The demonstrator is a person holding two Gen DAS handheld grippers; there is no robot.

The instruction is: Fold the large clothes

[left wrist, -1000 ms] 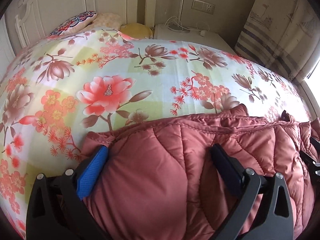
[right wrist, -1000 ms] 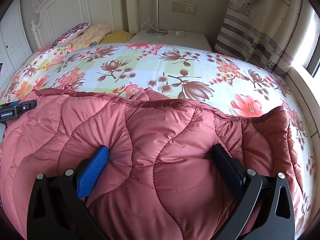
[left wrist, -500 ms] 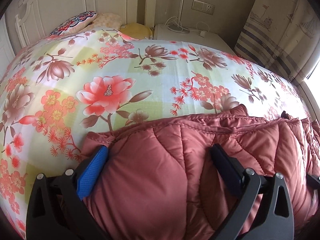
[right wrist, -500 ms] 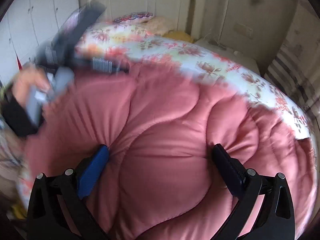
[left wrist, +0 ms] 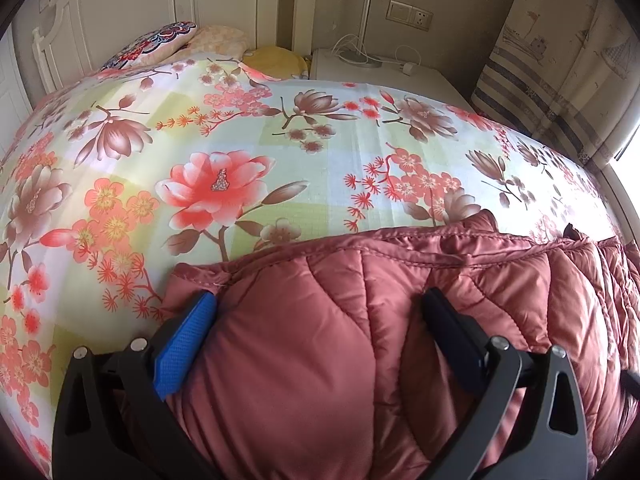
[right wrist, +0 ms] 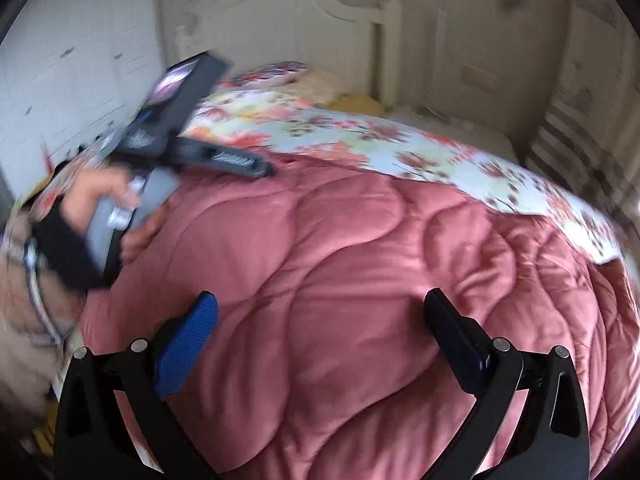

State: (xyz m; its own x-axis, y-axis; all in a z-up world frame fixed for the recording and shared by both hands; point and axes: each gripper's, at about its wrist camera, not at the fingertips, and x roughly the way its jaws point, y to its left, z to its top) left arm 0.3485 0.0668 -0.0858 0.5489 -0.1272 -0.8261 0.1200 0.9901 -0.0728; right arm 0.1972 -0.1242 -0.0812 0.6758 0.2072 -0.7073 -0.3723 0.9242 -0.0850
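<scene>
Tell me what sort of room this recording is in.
A bedroom, most likely at home: a bed with a floral sheet, a white headboard, pillows at its head, and a curtain by the window.

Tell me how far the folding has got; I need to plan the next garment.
Early. The pink quilted coat lies spread across the bed, with no fold that I can make out. The left gripper and right gripper both stand open over it, gripping nothing. All folds remain.
</scene>
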